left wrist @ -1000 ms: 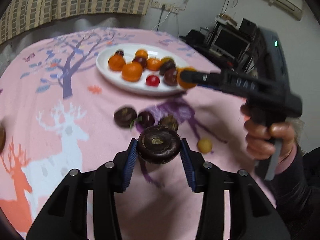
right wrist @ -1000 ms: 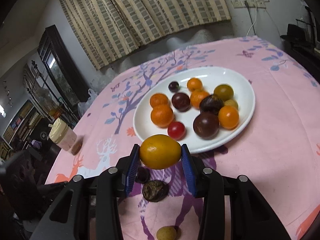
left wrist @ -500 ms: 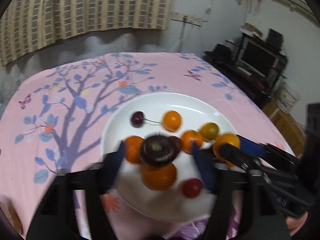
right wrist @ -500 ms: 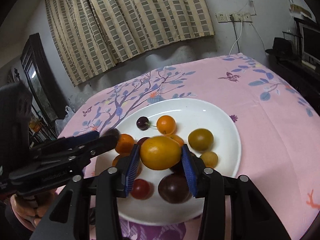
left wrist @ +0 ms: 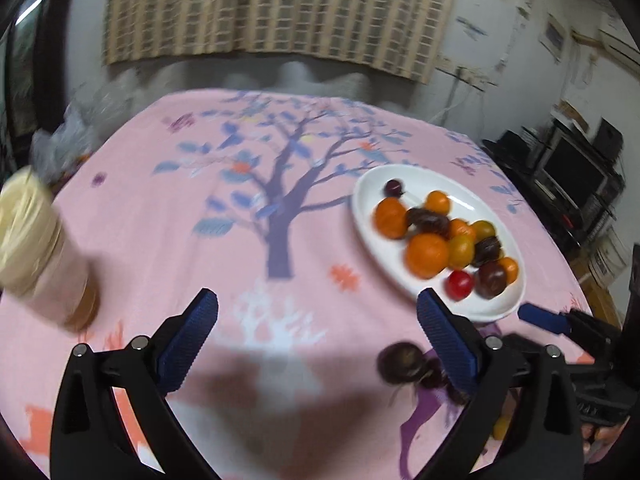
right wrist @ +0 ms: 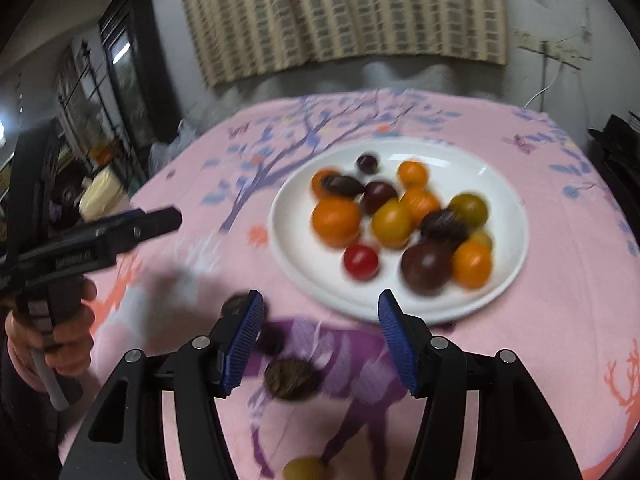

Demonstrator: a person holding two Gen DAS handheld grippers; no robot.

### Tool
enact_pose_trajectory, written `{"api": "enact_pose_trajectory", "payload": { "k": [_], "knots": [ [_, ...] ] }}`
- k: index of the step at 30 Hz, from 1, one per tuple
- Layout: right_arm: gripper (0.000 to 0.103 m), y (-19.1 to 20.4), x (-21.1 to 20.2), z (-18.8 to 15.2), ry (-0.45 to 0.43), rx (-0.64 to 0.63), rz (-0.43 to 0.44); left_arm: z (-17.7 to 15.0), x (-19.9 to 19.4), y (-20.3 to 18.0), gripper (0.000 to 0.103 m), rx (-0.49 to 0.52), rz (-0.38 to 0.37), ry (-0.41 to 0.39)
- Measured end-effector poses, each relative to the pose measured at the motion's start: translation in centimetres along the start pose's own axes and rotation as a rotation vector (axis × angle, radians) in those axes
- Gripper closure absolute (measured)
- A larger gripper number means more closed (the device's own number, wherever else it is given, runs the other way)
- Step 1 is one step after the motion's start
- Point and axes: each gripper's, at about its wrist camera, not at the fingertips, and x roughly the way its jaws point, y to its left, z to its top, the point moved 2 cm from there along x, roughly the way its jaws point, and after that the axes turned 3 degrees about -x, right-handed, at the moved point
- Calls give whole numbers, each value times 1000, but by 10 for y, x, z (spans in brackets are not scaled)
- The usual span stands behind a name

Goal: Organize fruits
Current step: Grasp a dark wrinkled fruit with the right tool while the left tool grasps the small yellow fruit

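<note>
Both claws hang empty over the pink counter [left wrist: 160,240], jaws opening: the left claw [left wrist: 318,336] wide, the right claw [right wrist: 320,340] narrower. The white plate [right wrist: 500,184] holds the piled fruit.

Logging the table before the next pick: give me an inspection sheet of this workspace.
Surface: round table under a pink tree-and-deer printed tablecloth.
Job's things: white oval plate holding orange, dark purple, yellow-green and red fruits; loose dark fruits and one small yellow fruit lie on the cloth nearer the cameras.
Clutter: cream-lidded jar at the table's left edge.
Grippers: left gripper jaws opening, nothing between them; right gripper jaws opening, nothing between them.
Cables: white cord down the back wall.
Surroundings: striped curtain, dark cabinet, screen on shelving.
</note>
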Motion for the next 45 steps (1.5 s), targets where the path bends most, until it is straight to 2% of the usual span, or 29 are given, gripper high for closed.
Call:
{"api": "enact_pose_trajectory", "payload": {
  "k": [3, 5, 8, 14, 16, 19, 24, 25, 27, 29, 30, 32, 35, 42, 45],
  "knots": [
    [43, 18, 11, -17, 65, -45, -7, -18, 1, 15, 5, -50, 11, 23],
    [43, 27, 19, -25, 100, -84, -26, -22, 3, 15, 5, -38, 33, 43],
    [44, 33, 28, -34, 138, -110, -40, -21, -1, 15, 5, -36, 35, 29],
    [65, 33, 35, -39, 157, -125, -69, -23, -3, 12, 5, -4, 45, 12],
    [65, 33, 34, -40, 158, -131, -74, -22, -3, 11, 5, 0, 41, 16],
    [65, 18, 20, -34, 114, -61, -56, -23, -4, 8, 5, 13, 14, 26],
    [65, -21, -21, -23, -27, 109, -19, -39, -7, -30, 5, 130, -157, 77],
    [65, -27, -26, -21, -43, 131, -22, -48, -10, -46, 7, 192, -207, 87],
    [65, -42, -35, -20, -73, 185, -30, -65, -13, -75, 19, 306, -295, 119],
    [65, -53, -41, -20, -91, 226, -34, -85, -12, -103, 36, 402, -355, 162],
    [65, -56, -44, -20, -96, 241, -32, -94, -11, -115, 40, 444, -372, 182],
    [65, -59, -44, -19, -100, 256, -30, -109, -7, -131, 49, 500, -374, 204],
    [65, -58, -44, -19, -99, 258, -28, -120, -2, -147, 51, 547, -353, 203],
    [65, -57, -50, -21, -110, 254, -24, -127, 5, -155, 55, 558, -341, 221],
    [65, -58, -50, -20, -110, 257, -23, -130, 10, -156, 63, 566, -338, 230]
  ]
}}
